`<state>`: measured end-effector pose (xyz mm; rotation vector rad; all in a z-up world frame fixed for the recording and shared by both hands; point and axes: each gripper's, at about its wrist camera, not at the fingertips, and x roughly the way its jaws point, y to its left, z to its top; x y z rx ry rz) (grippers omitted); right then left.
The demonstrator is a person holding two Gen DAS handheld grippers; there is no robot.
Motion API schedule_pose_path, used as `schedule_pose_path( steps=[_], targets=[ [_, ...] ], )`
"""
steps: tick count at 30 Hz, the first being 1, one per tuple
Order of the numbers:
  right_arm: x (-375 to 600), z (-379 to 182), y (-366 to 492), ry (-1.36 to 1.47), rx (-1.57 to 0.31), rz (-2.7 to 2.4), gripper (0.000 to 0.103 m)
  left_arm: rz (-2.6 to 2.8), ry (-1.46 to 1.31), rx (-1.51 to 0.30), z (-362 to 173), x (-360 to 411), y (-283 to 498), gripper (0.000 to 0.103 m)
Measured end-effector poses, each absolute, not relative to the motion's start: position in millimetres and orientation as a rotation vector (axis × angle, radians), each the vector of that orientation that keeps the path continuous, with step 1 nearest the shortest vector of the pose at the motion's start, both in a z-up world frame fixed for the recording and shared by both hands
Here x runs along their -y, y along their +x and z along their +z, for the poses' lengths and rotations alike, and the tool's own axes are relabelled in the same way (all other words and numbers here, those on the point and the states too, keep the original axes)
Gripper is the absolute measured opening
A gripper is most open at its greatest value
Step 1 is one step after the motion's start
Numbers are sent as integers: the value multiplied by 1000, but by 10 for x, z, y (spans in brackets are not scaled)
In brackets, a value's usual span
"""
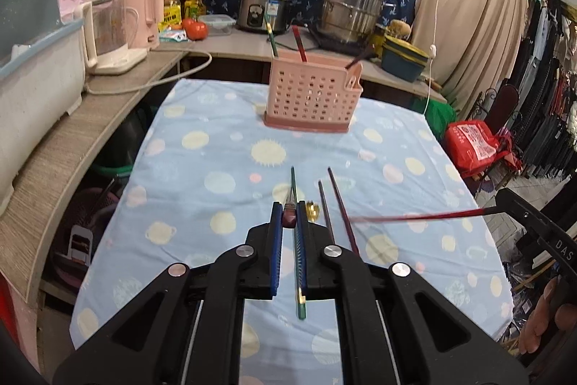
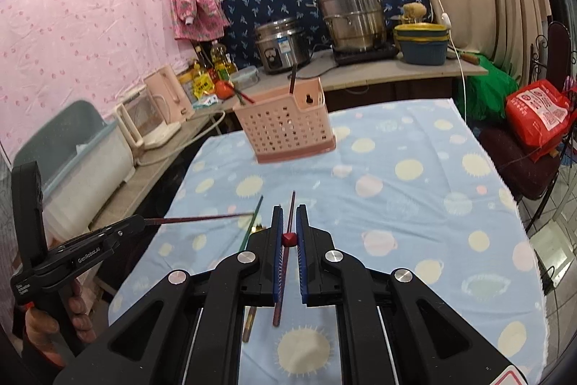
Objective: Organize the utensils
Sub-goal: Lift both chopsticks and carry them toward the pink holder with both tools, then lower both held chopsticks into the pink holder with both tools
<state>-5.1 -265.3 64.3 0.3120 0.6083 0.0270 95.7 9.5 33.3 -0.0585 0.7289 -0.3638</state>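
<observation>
A pink perforated utensil holder [image 1: 312,92] [image 2: 288,121] stands at the far end of the blue cloth and holds a few chopsticks. My left gripper [image 1: 290,208] [image 2: 139,222] is shut on a dark red chopstick [image 1: 289,221] [image 2: 198,218], seen end-on between its blue pads. My right gripper [image 2: 288,209] [image 1: 505,202] is shut on a red chopstick [image 2: 288,239] [image 1: 414,217], held crosswise above the table. Below them on the cloth lie a green chopstick [image 1: 296,262] [image 2: 252,222], two dark chopsticks [image 1: 326,208] and a gold spoon [image 1: 312,210].
A counter wraps the left and far sides, with a white bin [image 1: 36,78], a pink kettle [image 1: 144,13], a tomato [image 1: 194,28], a rice cooker [image 1: 265,6], a steel pot [image 1: 351,6] and stacked bowls [image 1: 404,58]. A red bag [image 1: 476,143] sits on a chair at the right.
</observation>
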Motion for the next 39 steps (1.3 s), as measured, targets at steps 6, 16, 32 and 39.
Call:
schedule_pose_path(
  steps=[6, 16, 32, 39],
  targets=[
    [2730, 845, 37, 311, -559, 24, 7, -364, -57, -670, 612, -84, 1065, 7],
    [2755, 1150, 303, 281, -494, 39, 7, -381, -41, -576, 1033, 19, 1311, 7],
    [2846, 2011, 1574, 262, -348, 86, 7, -419, -45, -360, 2049, 500, 2318, 7],
    [2888, 2299, 2303, 257, -284, 61, 7, -431, -69, -289, 2345, 735, 2846, 7]
  ],
)
